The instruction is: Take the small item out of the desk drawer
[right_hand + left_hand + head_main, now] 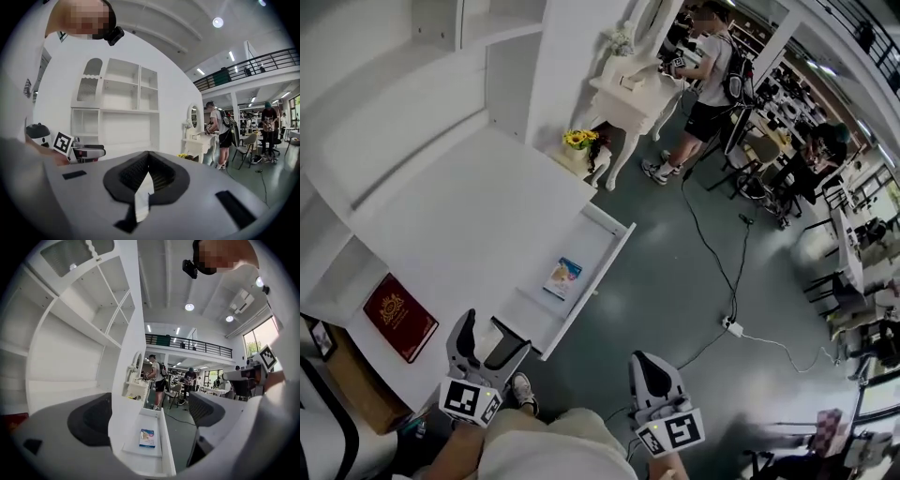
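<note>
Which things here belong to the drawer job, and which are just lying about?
Job: open white desk drawer; small blue-and-white packet lying in it; left tongs, open; right tongs, shut, empty.
Lying about: dark red book with gold emblem; yellow flowers; white power strip.

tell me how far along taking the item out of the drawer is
Done: the drawer stands open, with the small packet lying inside. In hand: nothing; the left gripper is open near the drawer, the right gripper shut and empty. Left: grasp it, lift out.
</note>
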The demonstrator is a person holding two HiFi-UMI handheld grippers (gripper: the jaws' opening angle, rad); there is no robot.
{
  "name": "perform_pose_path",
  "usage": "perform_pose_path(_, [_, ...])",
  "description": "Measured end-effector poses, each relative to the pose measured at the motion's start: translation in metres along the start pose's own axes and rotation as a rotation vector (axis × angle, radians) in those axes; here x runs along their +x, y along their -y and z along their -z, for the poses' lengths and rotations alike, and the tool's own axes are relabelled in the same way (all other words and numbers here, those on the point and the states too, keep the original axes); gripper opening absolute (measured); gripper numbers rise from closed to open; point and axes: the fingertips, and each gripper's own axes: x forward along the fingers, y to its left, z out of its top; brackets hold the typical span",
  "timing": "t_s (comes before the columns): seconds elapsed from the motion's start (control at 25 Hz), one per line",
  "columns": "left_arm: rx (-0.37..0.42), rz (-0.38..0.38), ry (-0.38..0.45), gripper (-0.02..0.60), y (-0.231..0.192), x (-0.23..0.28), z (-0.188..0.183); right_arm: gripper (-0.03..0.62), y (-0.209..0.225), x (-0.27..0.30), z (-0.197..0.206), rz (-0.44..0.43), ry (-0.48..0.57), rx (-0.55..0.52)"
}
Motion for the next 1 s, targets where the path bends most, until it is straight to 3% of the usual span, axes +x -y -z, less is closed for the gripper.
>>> perform_pose_path(0.24, [-0.046,0.053,-0.057,0.494,0.003,0.039,0.025,0.009,0.027,0.024,-0.004,0.041,-0.009,0.007])
perform_pose_path(0.68, [0.022,0.054,-0.177,0.494,0.032,0.128,0.059,0.009,0.111,0.052,-0.03,0.022,0.088,0.014])
perform_pose_path(1.0, [0.052,0.047,-0.33,0.494,0.03,0.177,0.119,0.009,0.156,0.053,-0.014,0.046,0.073,0.069])
